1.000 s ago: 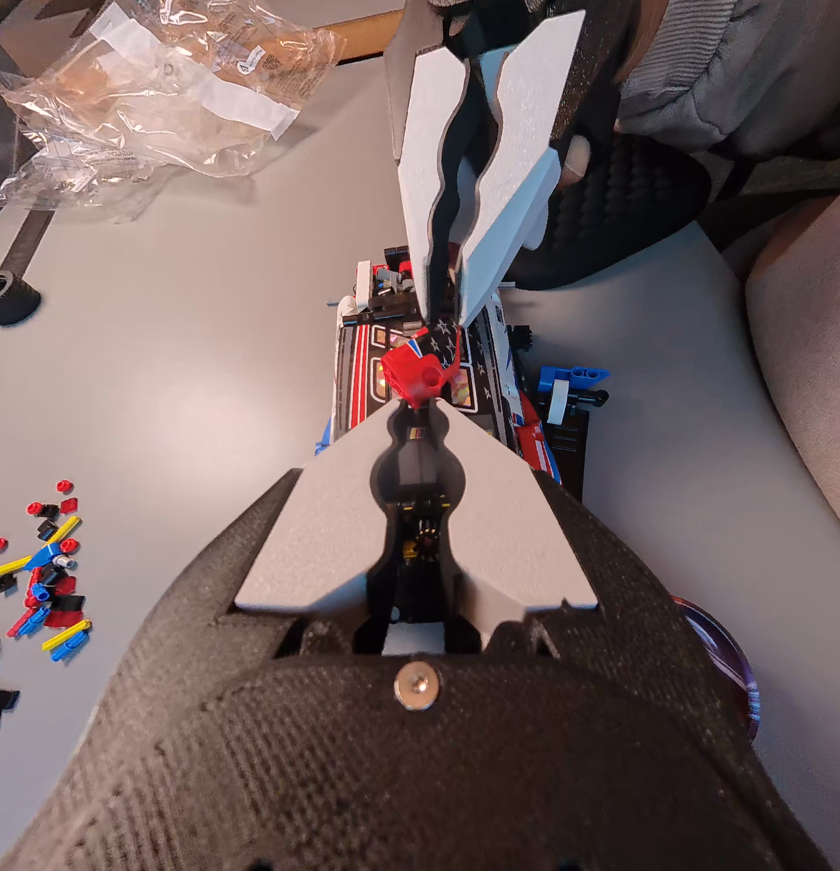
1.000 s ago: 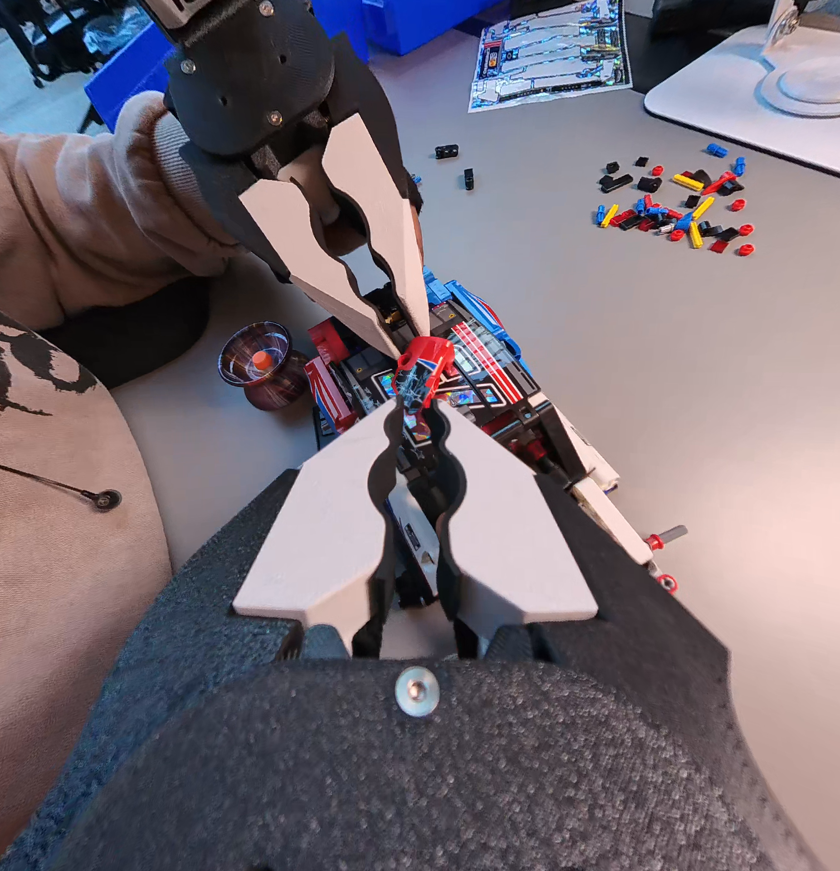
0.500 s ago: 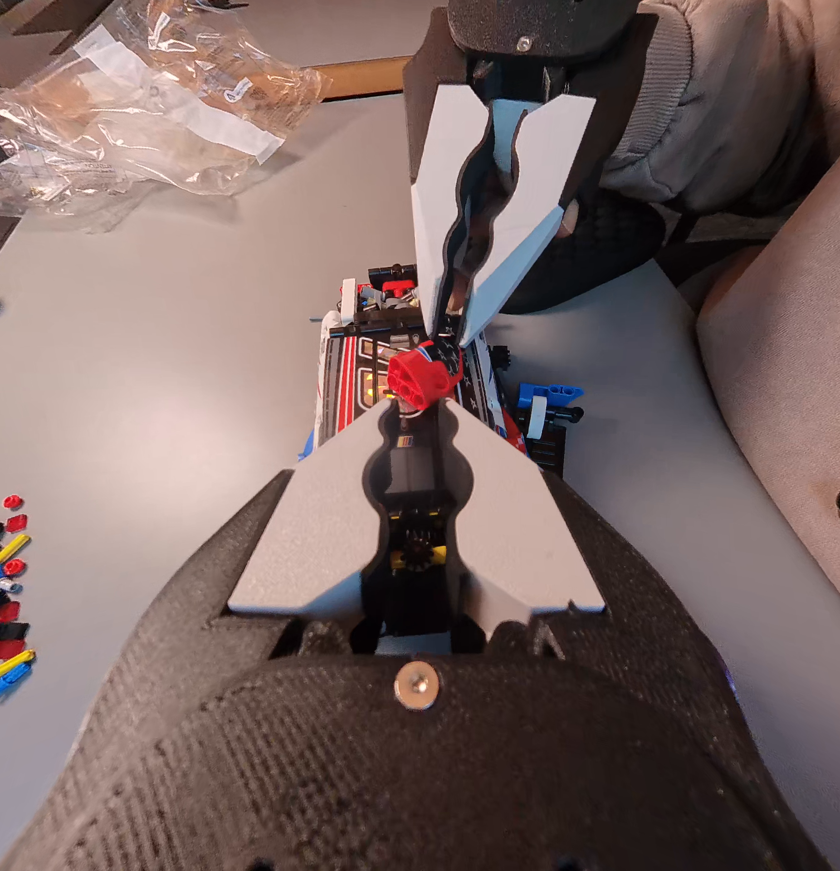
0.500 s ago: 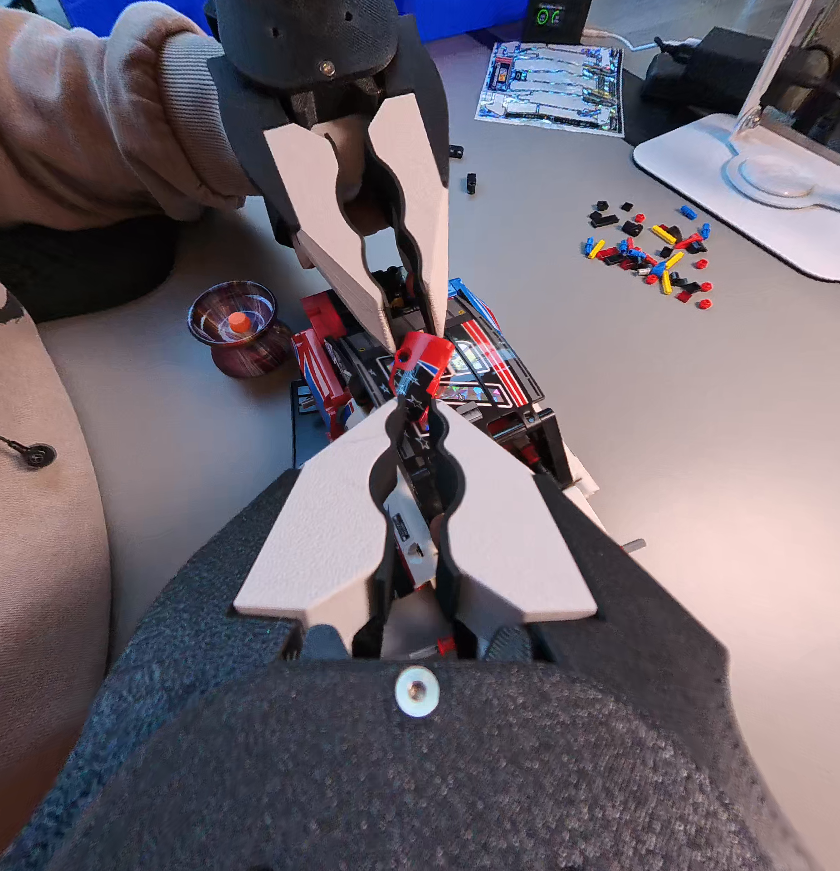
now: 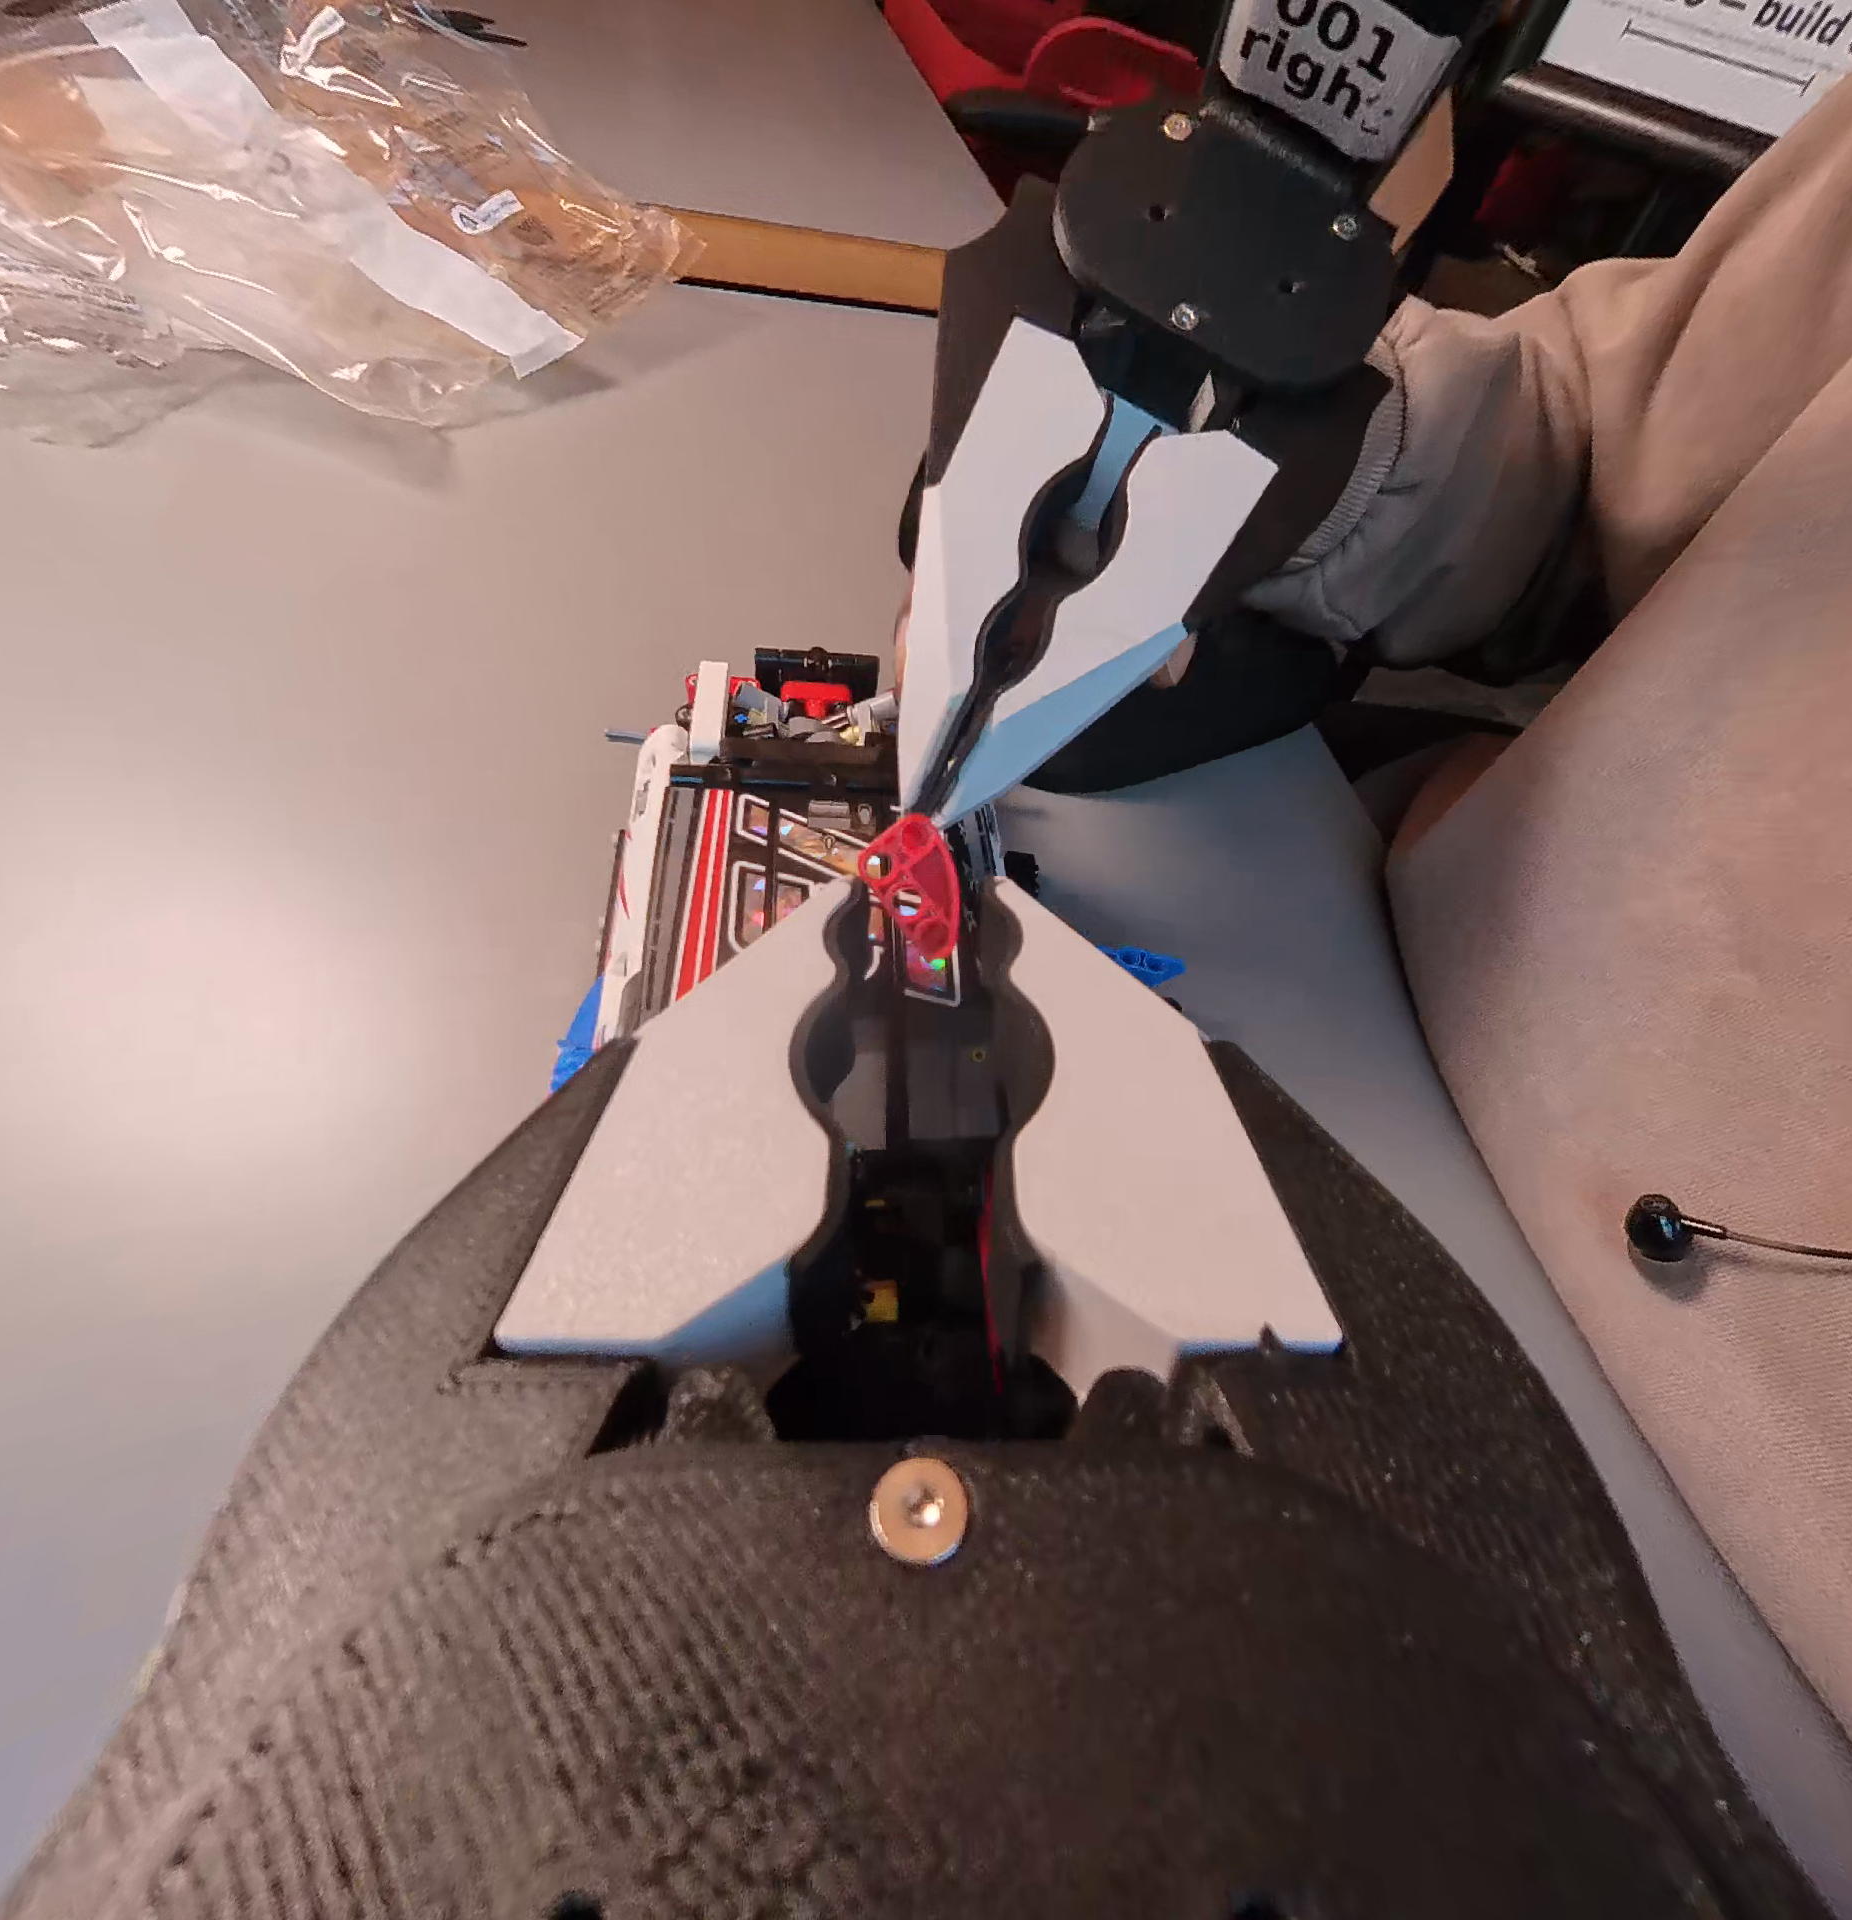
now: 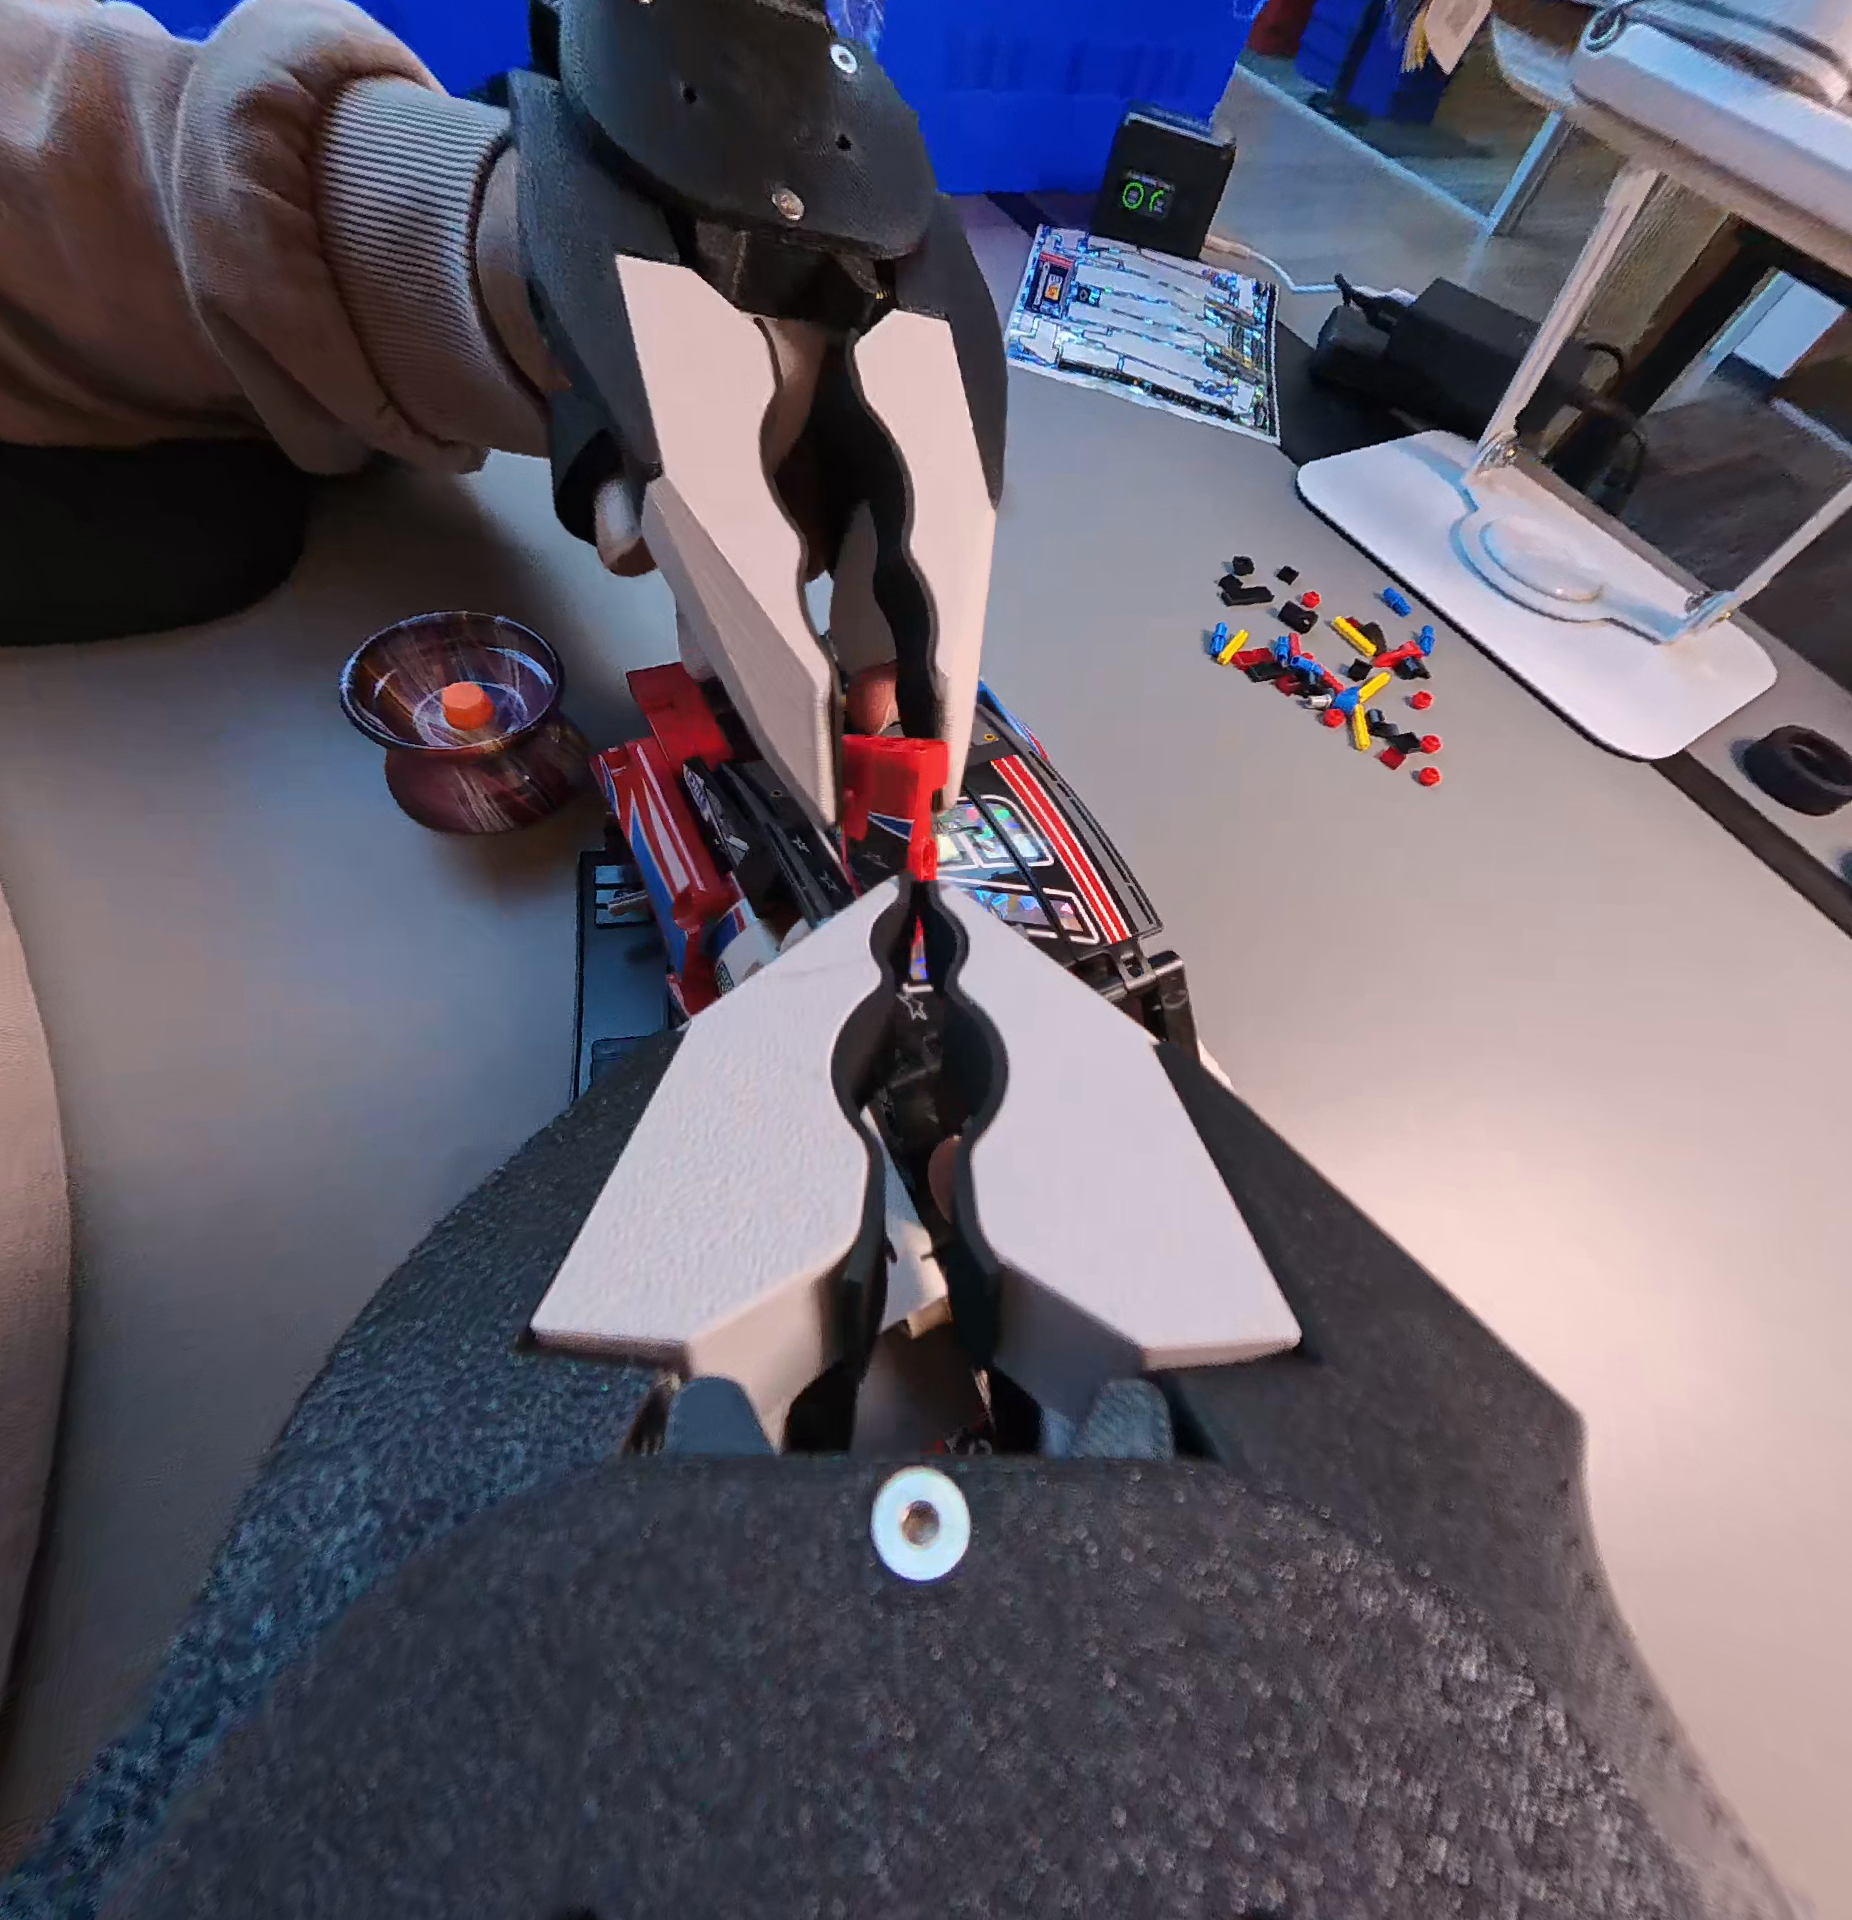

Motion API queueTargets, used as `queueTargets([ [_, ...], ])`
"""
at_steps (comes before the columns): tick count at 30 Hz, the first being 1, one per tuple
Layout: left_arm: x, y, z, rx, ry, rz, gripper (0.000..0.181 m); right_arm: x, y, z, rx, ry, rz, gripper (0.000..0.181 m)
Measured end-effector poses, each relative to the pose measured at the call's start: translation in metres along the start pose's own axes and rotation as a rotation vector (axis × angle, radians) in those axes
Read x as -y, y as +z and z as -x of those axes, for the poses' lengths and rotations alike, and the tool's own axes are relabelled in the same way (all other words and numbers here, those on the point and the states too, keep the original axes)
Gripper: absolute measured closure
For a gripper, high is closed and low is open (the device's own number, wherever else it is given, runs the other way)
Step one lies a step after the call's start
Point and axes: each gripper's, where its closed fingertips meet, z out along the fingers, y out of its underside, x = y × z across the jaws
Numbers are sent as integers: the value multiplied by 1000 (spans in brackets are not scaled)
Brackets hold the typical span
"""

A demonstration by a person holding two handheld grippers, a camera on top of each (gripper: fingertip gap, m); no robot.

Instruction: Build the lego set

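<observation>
A small red Lego piece (image 5: 906,873) with round holes hangs over the black Lego car with red and white stripes (image 5: 714,862), which lies on the grey table. My right gripper (image 6: 917,883) is shut on the piece's thin lower edge; in the left wrist view it comes down from above (image 5: 927,816). My left gripper (image 5: 922,888) has its jaws partly apart on either side of the piece, with a small gap on one side. In the right wrist view the left gripper (image 6: 891,795) flanks the red piece (image 6: 891,779) above the car (image 6: 1047,862).
Clear plastic bags (image 5: 226,208) lie at the far left. A pile of small loose pieces (image 6: 1327,675), a white lamp base (image 6: 1545,582), a black tyre (image 6: 1805,769) and a sticker sheet (image 6: 1140,322) lie beyond. A purple bowl (image 6: 454,707) stands beside the car. Left tips and right tips are each some 15 cm from the purple bowl (image 6: 454,707).
My left gripper's jaws have widened from a tight pinch. The red piece has turned and now shows its holed side. Both grippers have tilted over the car.
</observation>
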Motion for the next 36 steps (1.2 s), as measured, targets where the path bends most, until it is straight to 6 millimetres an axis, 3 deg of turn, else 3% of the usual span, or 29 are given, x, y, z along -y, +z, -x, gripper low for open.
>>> queueTargets([
  [7,1,0,-5,13,126,-8,169,3,-5,0,53,57,-31,175],
  [10,7,-2,-15,-25,187,-60,169,6,-8,9,179,139,-41,171],
  [15,27,-11,-42,-116,280,-182,169,17,-14,22,309,175,-93,181],
  [17,28,-13,-43,-113,294,-185,169,23,-17,25,347,192,-121,181],
  [19,31,-16,-40,-121,255,-209,169,31,-21,20,357,239,-160,181],
  [23,33,-24,-23,-176,30,-257,169,44,-30,16,427,372,-239,162],
  [27,45,-30,-17,-290,-188,-347,169,51,-25,15,447,474,-293,164],
  [31,51,-32,-22,-305,-187,-367,169,58,-22,8,439,590,-337,169],
  [36,56,-34,-29,-307,-166,-379,170,61,-23,17,447,591,-324,178],
])
